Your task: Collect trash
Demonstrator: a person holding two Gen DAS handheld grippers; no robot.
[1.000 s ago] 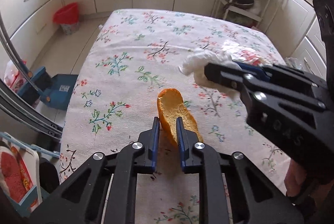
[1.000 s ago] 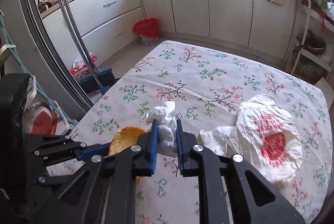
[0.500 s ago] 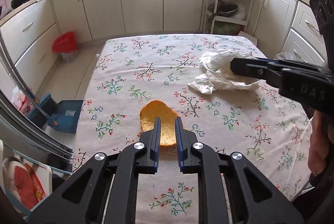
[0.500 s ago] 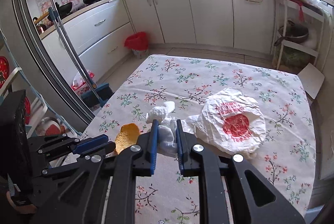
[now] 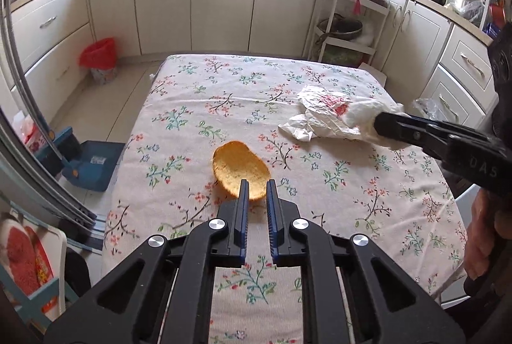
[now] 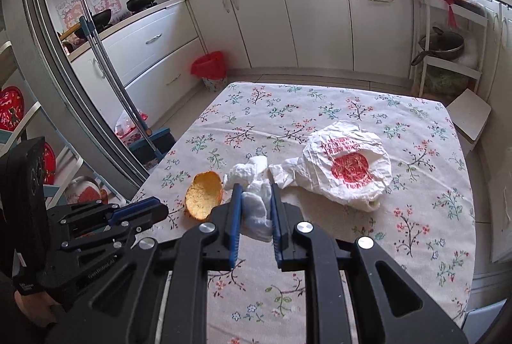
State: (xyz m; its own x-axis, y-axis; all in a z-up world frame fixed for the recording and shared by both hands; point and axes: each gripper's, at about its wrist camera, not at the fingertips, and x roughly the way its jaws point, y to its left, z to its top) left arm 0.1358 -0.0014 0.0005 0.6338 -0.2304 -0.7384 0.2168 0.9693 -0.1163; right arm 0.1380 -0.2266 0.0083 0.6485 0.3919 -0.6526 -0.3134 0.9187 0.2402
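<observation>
My left gripper (image 5: 255, 182) is shut on an orange peel (image 5: 239, 169), held above the floral tablecloth; the peel also shows in the right wrist view (image 6: 203, 195). My right gripper (image 6: 255, 186) is shut on a crumpled white tissue (image 6: 252, 196), held above the table; the tissue shows in the left wrist view (image 5: 361, 116) at the right gripper's tips (image 5: 379, 121). A white plastic bag with a red print (image 6: 347, 166) lies on the table to the right, also in the left wrist view (image 5: 320, 113).
The table with floral cloth (image 5: 240, 94) stands in a kitchen. A red-lined trash bin (image 6: 209, 70) stands on the floor by the cabinets beyond the table's far left corner, also in the left wrist view (image 5: 99, 60). A blue dustpan and broom (image 5: 86, 164) lie left of the table.
Both grippers have risen and pulled back from the table, each carrying its item. The orange peel has come up off the cloth with the left gripper.
</observation>
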